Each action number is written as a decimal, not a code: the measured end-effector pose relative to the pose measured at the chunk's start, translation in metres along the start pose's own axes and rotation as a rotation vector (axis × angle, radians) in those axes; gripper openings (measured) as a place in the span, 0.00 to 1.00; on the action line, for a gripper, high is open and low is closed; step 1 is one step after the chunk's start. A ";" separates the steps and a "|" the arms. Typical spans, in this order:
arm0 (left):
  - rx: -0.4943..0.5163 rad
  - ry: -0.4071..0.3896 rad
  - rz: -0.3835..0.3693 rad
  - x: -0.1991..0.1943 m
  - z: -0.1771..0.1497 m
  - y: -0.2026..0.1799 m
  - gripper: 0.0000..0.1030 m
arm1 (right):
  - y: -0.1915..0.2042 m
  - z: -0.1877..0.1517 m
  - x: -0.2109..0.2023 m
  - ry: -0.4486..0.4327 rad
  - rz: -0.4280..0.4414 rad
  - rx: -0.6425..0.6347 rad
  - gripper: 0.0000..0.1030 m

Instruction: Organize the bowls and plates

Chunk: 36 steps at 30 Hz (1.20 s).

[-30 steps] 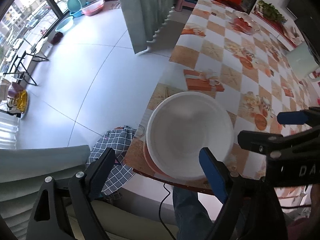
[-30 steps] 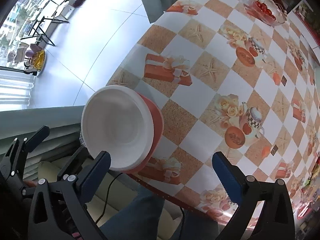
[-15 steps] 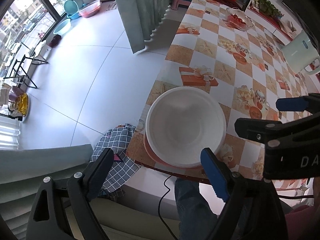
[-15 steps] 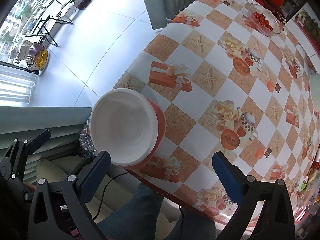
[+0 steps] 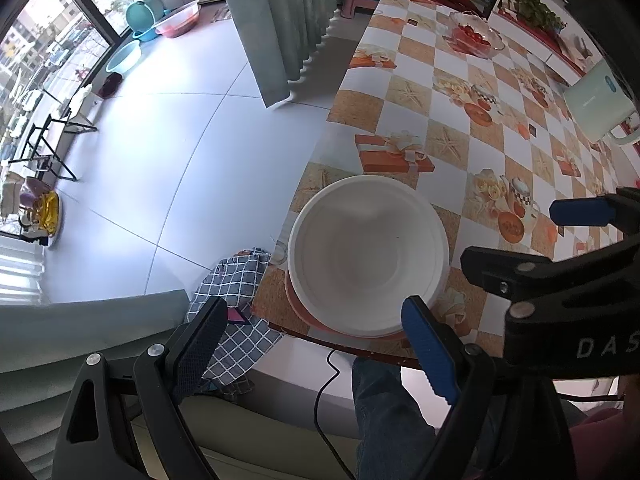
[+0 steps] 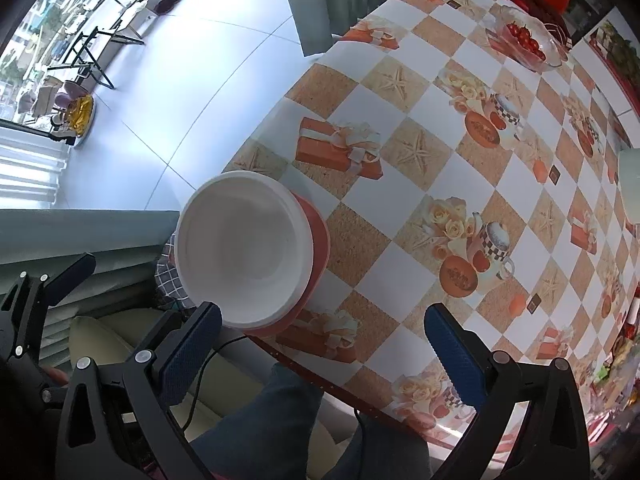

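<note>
Sitting at the bench (image 5: 452, 152) edge, the white bowl (image 5: 366, 264) nested on the red plate (image 6: 318, 236) lies straight ahead of the left tool (image 5: 312, 344), nearer than the right tool (image 6: 320, 350); both gape wide, empty.

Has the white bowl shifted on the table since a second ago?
No. The white bowl sits in the orange bowl by the same gift-box print; only the cameras pulled back.

- This is a home, in the room where people eat.
- A dining table (image 5: 472, 92) has a checkered cloth with pictures of gifts, teapots and starfish.
- A glass bowl of tomatoes (image 6: 524, 40) sits on it.
- A white bowl (image 5: 366, 256) rests in a red one.
- Wash basins (image 5: 160, 20) stand by a big window (image 5: 48, 32).
- A long green curtain (image 5: 276, 24) hangs down.
</note>
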<state>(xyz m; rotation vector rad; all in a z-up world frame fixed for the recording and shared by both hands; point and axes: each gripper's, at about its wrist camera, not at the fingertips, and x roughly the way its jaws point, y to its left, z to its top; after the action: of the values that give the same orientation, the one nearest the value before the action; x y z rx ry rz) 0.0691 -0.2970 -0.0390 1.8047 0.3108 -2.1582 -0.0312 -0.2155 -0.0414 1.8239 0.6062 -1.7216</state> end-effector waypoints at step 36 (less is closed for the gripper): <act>0.037 0.026 0.022 0.001 0.004 -0.009 0.88 | -0.001 0.000 0.009 0.038 0.046 -0.020 0.99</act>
<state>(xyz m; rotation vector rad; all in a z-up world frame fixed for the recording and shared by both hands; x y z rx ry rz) 0.0616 -0.2903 -0.0391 1.8489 0.2568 -2.1408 -0.0314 -0.2154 -0.0507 1.8467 0.5902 -1.6484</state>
